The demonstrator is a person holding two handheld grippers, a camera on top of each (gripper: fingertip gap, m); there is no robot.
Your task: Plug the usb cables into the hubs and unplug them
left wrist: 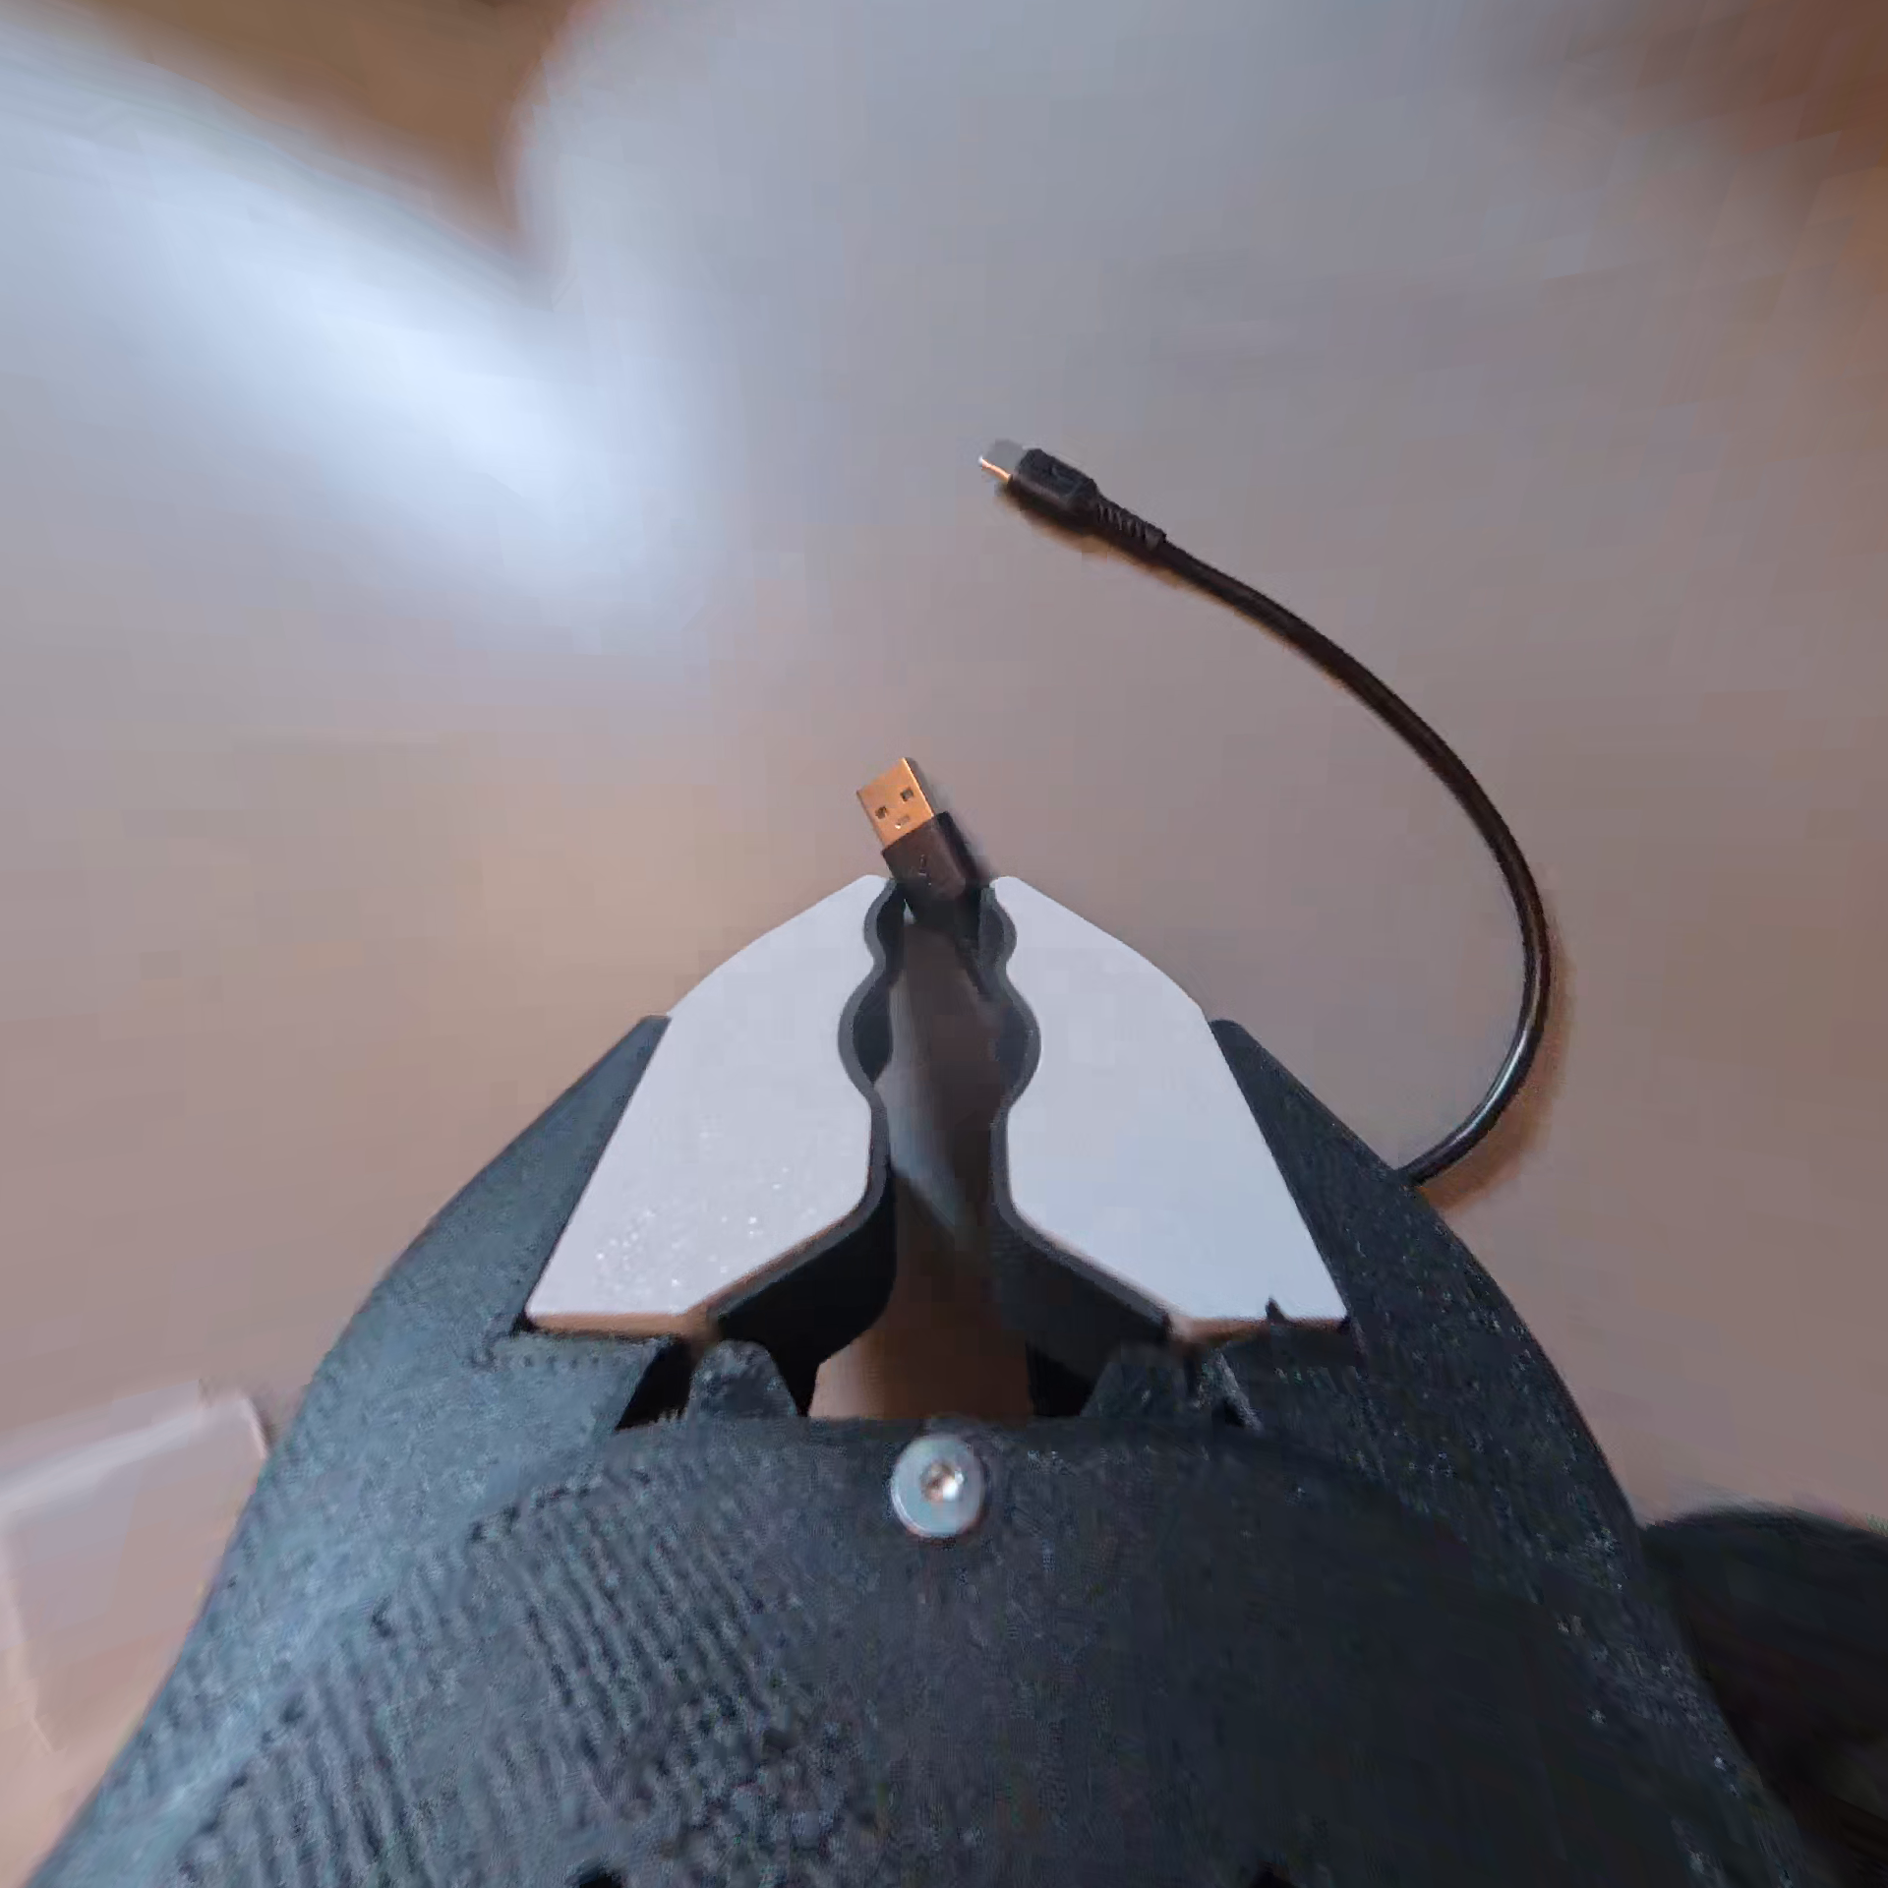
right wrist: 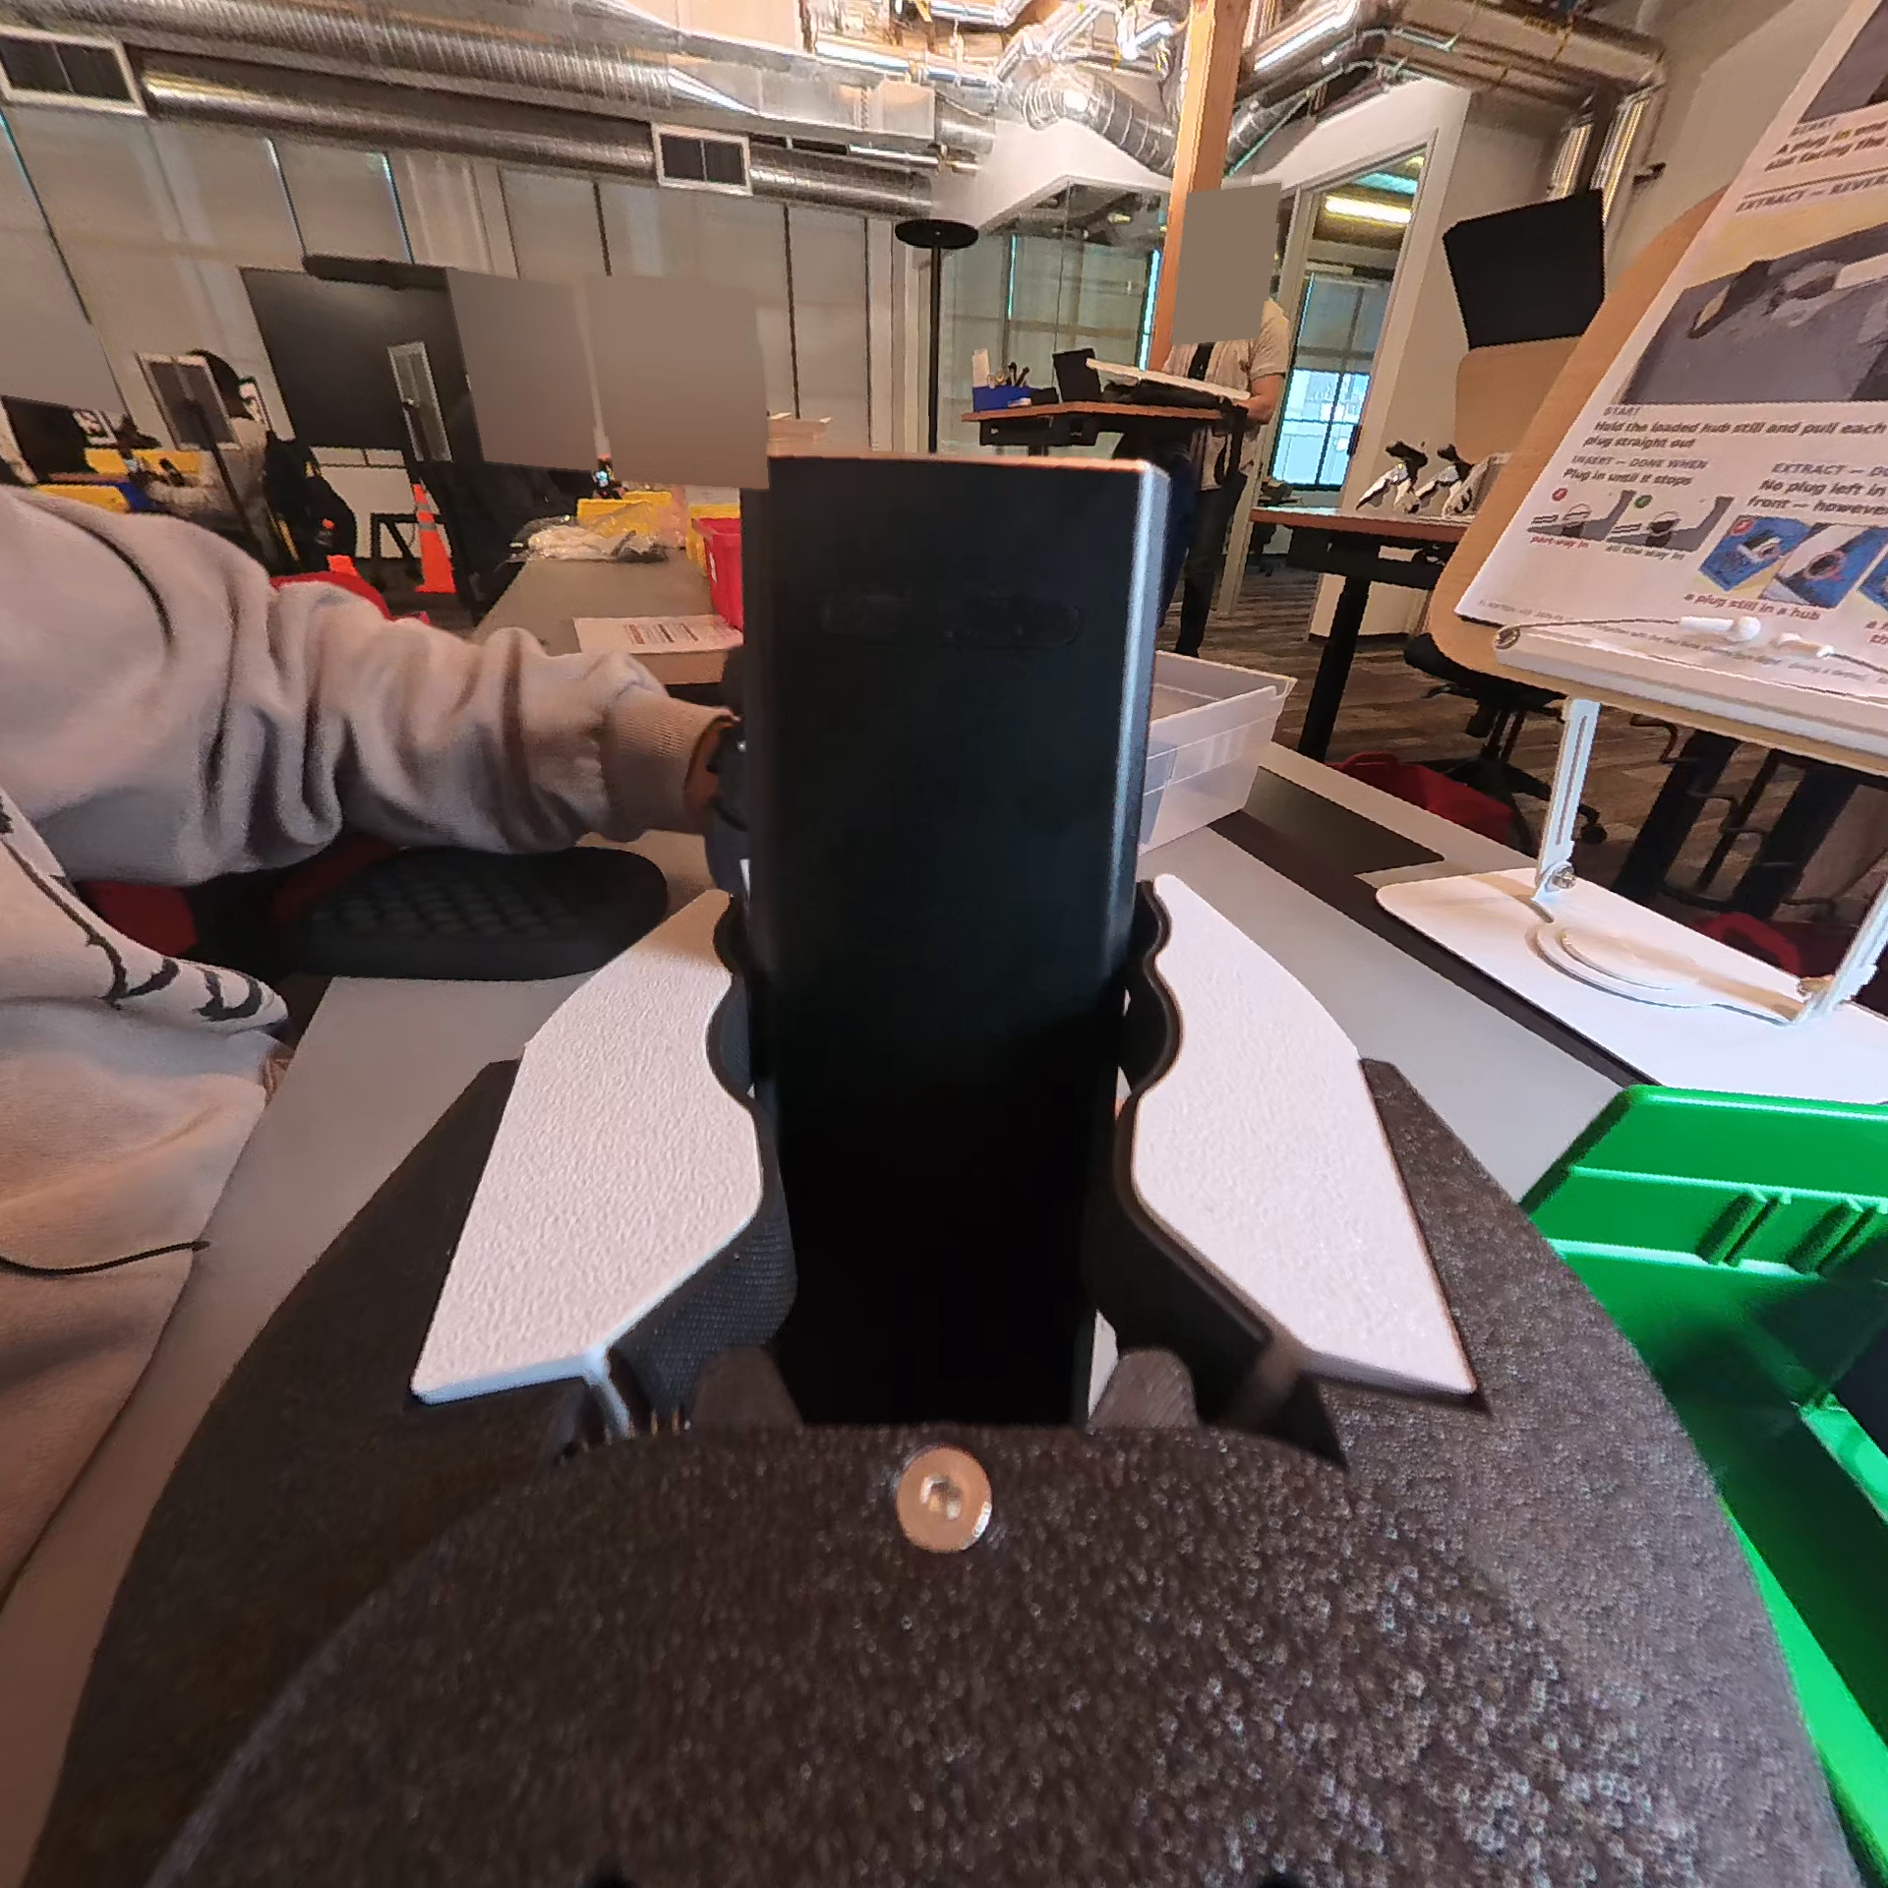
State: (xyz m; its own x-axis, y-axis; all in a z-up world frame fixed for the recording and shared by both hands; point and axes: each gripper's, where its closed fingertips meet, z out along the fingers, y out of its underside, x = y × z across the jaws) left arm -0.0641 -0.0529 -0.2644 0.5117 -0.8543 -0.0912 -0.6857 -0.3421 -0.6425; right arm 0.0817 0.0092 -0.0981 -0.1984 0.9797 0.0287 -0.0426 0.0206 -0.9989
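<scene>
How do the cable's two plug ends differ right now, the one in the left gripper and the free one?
The USB-A plug is pinched by its black housing between the left gripper fingertips; the small plug on the other end is held by nothing. The USB-A plug has a wide, flat, copper-toned metal shell; the small plug's metal tip is narrower and greyer. Both have black housings and belong to one short black cable.

Surface behind your black cable [left wrist: 1471, 817]: smeared by blur, you cannot tell what it is.
Cable middle: hidden behind your left gripper [left wrist: 935, 899].
Black hub [right wrist: 945, 817]: its lower end is hidden in your right gripper [right wrist: 945, 940], no ports show.
Green bin [right wrist: 1727, 1257]: cut by the right edge.
</scene>
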